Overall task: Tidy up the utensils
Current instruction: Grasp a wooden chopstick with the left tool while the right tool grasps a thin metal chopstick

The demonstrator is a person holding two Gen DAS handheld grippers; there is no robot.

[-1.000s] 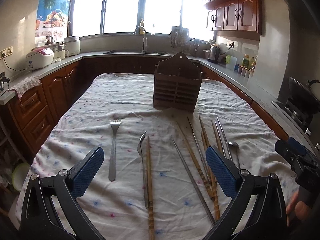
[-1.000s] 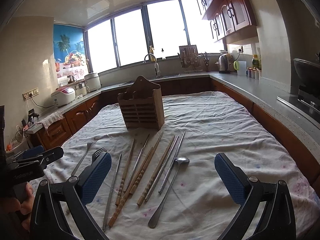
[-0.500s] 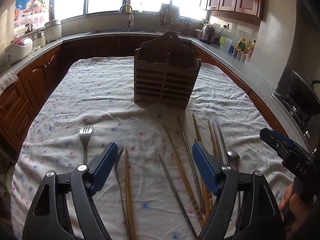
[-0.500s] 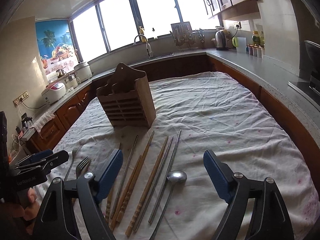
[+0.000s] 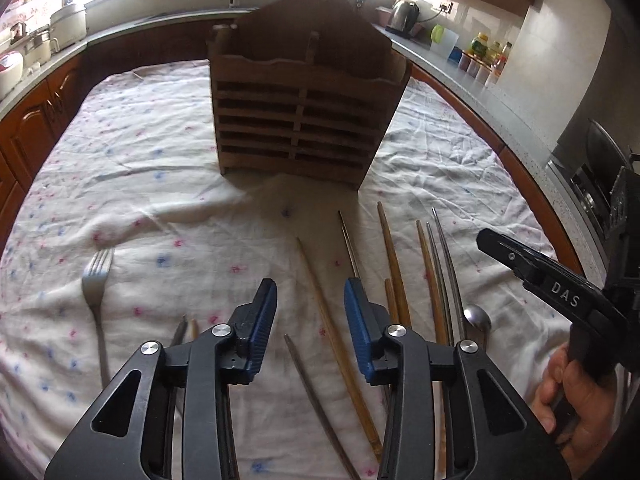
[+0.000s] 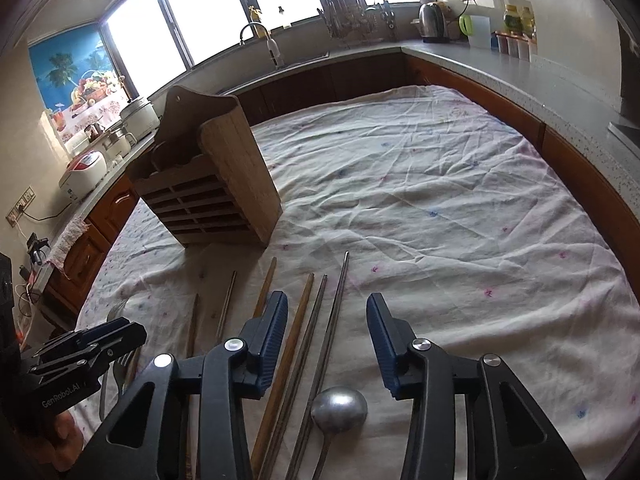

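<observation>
A slatted wooden utensil holder (image 5: 304, 120) (image 6: 212, 200) stands upright on the flowered tablecloth (image 5: 160, 200). In front of it lie several wooden and metal chopsticks (image 5: 394, 256) (image 6: 340, 300), a spoon (image 6: 339, 406) (image 5: 476, 318) and a fork (image 5: 96, 280). My left gripper (image 5: 310, 292) hovers over a wooden chopstick (image 5: 324, 308). Its jaws are closing and the pads touch nothing. My right gripper (image 6: 327, 302) hangs above the metal chopsticks and the spoon's bowl. Its jaws are closing too, with no pad on anything.
A grey counter (image 6: 500, 68) over wooden cabinets wraps around the table, close on the right. It carries a kettle (image 6: 430, 20), jars, a sink tap (image 6: 272, 46) and rice cookers (image 6: 84, 172). A stove (image 5: 592, 184) sits at far right. A hand (image 5: 576, 392) holds the right gripper.
Both grippers have moved forward and down toward the utensils and tilted lower. Both pairs of jaws have narrowed from wide apart. The holder now looms larger.
</observation>
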